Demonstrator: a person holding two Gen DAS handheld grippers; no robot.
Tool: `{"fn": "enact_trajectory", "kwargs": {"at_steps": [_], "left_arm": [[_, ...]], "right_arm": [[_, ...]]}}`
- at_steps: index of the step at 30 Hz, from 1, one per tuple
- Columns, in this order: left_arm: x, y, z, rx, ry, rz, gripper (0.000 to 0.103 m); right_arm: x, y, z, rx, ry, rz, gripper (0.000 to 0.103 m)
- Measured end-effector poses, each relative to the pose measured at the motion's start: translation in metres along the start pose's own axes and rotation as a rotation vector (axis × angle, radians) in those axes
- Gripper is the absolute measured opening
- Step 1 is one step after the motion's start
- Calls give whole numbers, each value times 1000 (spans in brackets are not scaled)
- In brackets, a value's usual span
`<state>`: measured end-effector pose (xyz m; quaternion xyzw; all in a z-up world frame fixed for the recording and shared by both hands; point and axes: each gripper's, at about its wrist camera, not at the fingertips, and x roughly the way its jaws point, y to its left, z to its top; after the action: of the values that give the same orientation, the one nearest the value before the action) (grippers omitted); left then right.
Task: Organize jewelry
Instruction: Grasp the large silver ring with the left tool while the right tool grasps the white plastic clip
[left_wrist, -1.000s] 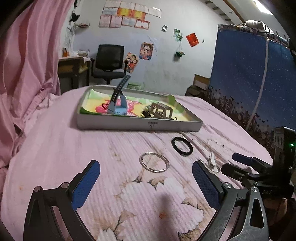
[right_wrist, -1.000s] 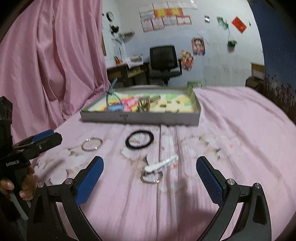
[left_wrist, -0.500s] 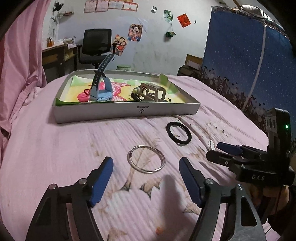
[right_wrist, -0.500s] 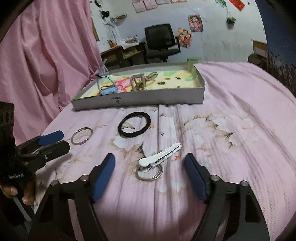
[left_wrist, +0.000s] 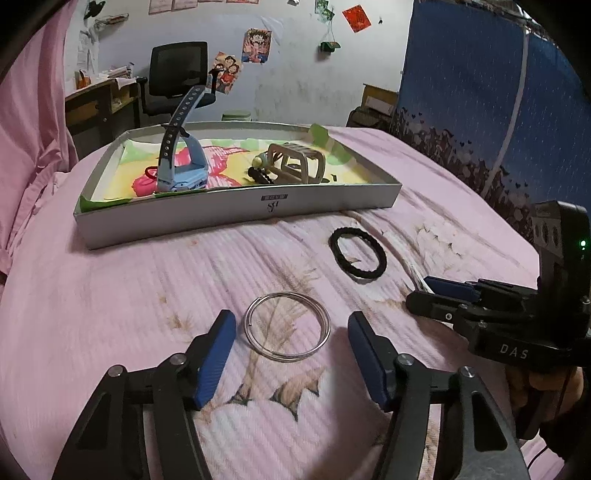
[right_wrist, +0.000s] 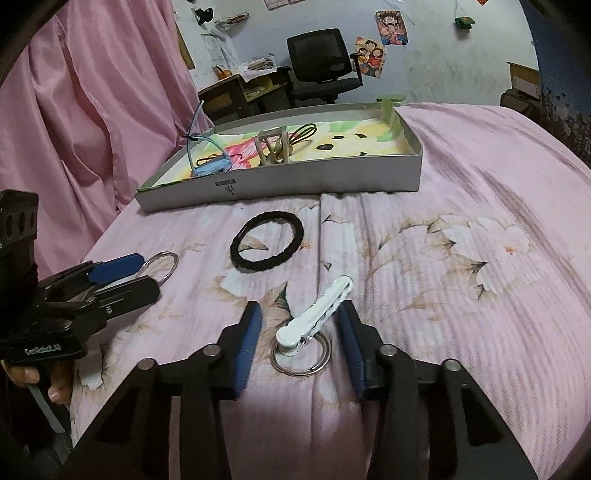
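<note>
Both hands work at once on the bed. The left gripper has the silver ring lying flat between its closing jaws, just toward 12 o'clock, neither pad touching it yet. The right gripper straddles the white clip, long axis running from 7 to 1 o'clock, jaws closing on it, the right pad looks at its edge. The box sits farther off at 12 o'clock

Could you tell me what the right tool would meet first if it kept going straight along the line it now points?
Most likely the white hair clip, which lies between the closing fingers of the right tool, over a small metal ring on the pink bedspread; depth is uncertain.
</note>
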<state>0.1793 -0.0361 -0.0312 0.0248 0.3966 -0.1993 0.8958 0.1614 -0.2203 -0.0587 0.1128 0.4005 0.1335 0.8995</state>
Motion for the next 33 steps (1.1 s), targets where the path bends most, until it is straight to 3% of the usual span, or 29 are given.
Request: {"fn": "enact_trajectory", "kwargs": {"at_steps": [8,12,16,33], "left_arm": [[8,-6,3,42,37,34,51],[8,-4,2,36,36,37,43],[6,-4,1,32,29,29,43],[-24,-3,-4,7,-120,56,43]], "right_arm": [[4,-1,0,9,2,14,22],[4,-3,-2,15,-2,17,18],[4,-4,-3,20,-6,23,15],[-17,23,-5,-111,-108,41,13]]}}
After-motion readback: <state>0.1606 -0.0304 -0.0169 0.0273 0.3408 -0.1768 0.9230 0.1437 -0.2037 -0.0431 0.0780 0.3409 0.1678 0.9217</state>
